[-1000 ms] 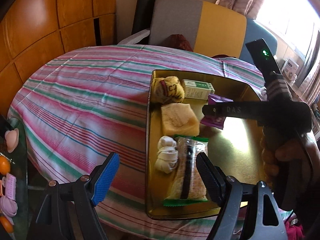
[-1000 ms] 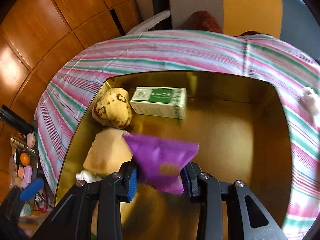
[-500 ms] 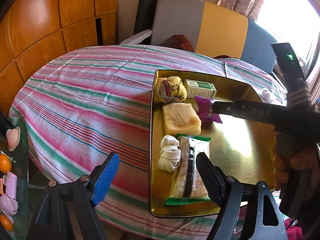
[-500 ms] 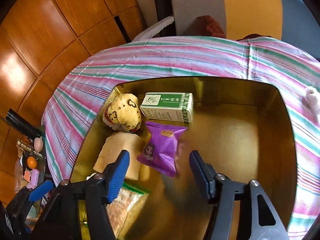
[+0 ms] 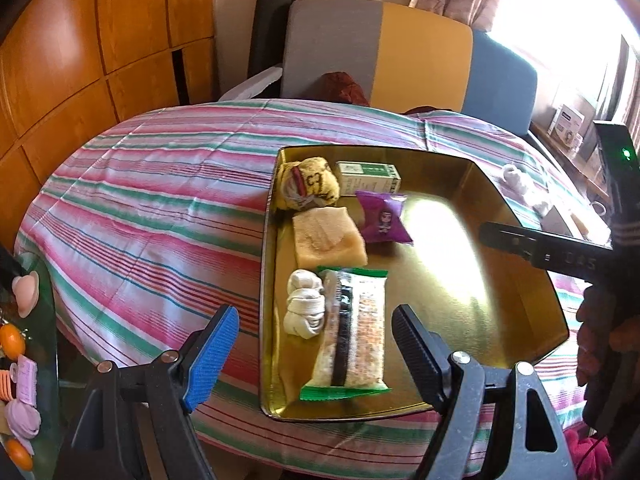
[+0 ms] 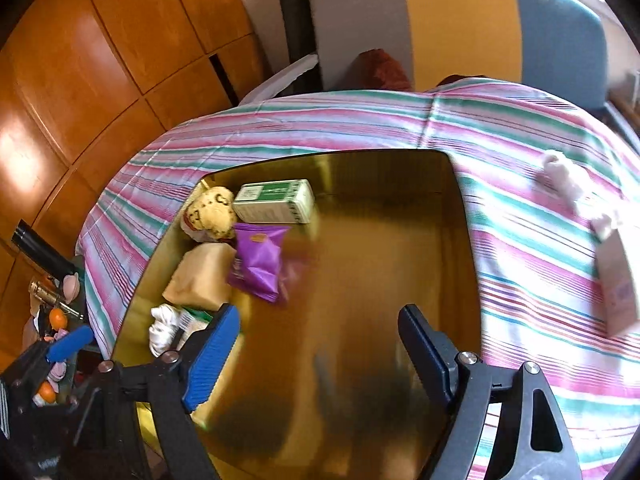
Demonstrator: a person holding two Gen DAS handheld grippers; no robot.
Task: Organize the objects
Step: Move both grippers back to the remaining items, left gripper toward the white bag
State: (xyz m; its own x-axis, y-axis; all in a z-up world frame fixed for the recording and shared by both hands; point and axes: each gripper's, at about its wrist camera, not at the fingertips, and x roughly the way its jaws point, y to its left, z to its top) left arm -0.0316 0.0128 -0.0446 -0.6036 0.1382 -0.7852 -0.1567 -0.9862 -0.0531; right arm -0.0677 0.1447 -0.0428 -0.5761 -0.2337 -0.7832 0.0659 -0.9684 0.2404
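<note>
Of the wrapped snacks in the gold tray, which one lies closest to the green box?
The purple packet: it lies just in front of the green box, while the long green-edged snack bar lies at the gold tray's near end.

Gold tray (image 5: 516,216), purple packet (image 5: 383,217), pink-green striped cloth (image 5: 160,200), seemingly yellow-patterned bundle (image 5: 306,182).

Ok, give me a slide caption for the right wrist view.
Open right gripper over gold tray, purple packet lying beside the green box.

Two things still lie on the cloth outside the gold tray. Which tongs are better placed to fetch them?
Right. The right tongs stand open and empty, with the white bundle and pink carton on their side; the left tongs hover over the tray's opposite side.
</note>
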